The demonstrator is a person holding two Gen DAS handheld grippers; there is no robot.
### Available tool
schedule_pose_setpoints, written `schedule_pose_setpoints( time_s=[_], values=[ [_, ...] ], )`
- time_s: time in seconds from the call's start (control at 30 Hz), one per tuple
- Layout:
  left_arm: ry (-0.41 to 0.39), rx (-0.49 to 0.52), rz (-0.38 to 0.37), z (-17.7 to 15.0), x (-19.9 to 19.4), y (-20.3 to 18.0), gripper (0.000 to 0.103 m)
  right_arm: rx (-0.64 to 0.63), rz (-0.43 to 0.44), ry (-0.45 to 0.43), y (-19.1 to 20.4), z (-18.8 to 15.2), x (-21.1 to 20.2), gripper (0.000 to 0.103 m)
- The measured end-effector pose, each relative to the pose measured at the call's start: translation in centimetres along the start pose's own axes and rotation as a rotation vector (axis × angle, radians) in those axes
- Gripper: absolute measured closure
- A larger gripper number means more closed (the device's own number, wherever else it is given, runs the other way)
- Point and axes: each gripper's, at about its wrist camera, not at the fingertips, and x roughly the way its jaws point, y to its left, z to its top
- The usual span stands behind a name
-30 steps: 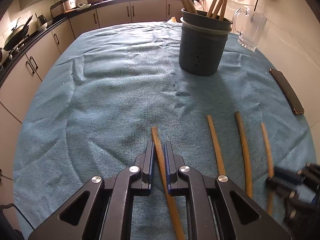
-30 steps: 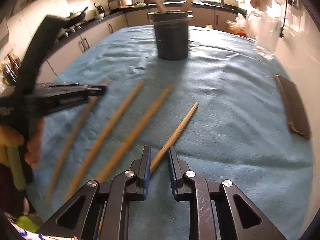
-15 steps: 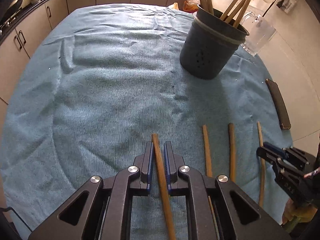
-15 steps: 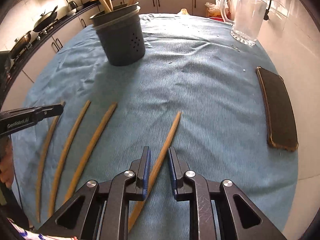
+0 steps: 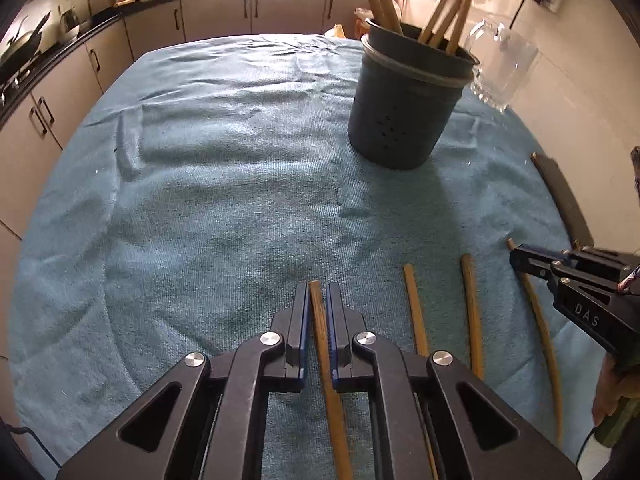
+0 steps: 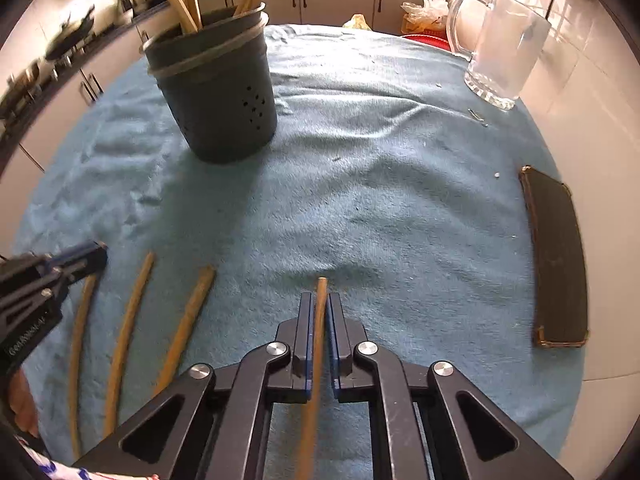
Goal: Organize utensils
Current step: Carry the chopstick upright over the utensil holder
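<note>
Several wooden utensil handles lie on a blue towel [image 5: 200,200]. My left gripper [image 5: 318,286] is closing on the leftmost handle [image 5: 320,328], and its blue pads press the handle's end. My right gripper [image 6: 320,296] is closing on the rightmost handle [image 6: 316,360], which runs straight between its pads. Two loose handles [image 5: 414,312] [image 5: 472,312] lie between the held ones. The dark round holder [image 5: 404,112] [image 6: 220,104] stands beyond them with several wooden utensils upright in it. Each view catches the other gripper at its edge: the right gripper [image 5: 516,258], the left gripper [image 6: 100,250].
A clear glass mug [image 6: 504,52] stands at the far right of the table. A flat dark case [image 6: 556,260] lies near the right edge. Kitchen cabinets and a counter run behind and to the left. A hand [image 5: 612,392] holds the right gripper's grip.
My right gripper swung across the table and lined up with the rightmost handle, and its jaws narrowed onto it. My left gripper stayed on its handle.
</note>
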Motion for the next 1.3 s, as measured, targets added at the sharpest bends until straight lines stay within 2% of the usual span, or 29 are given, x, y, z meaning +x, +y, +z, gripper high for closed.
schedule_pose_setpoints(
  time_s=[0.1, 0.3, 0.5, 0.73, 1.13, 1.3],
  values=[
    [-0.031, -0.040, -0.035, -0.2, -1.1, 0.5, 0.096, 0.042, 0.059, -0.061, -0.5, -0.4, -1.3, 0.098],
    [-0.168, -0.038, -0.037, -0.5, -5.8, 0.1, 0.097, 0.080, 0.153, -0.225, -0.6, -1.3, -5.9, 0.098],
    [-0.308, -0.026, -0.011, -0.9, -11.0, -0.6, 0.097, 0.071, 0.184, -0.346, 0.0, -2.2, -10.0, 0.098],
    [-0.452, -0.022, 0.009, -3.2, -16.3, -1.3, 0.097, 0.040, 0.183, -0.458, 0.8, -4.4, -14.3, 0.098],
    [-0.586, -0.048, -0.026, -5.3, -22.5, -1.9, 0.097, 0.030, 0.194, -0.622, 1.9, -7.2, -19.9, 0.098],
    [-0.601, -0.048, -0.047, -5.2, -23.2, -2.4, 0.097, 0.019, 0.192, -0.651, 2.2, -7.2, -20.7, 0.098]
  ],
)
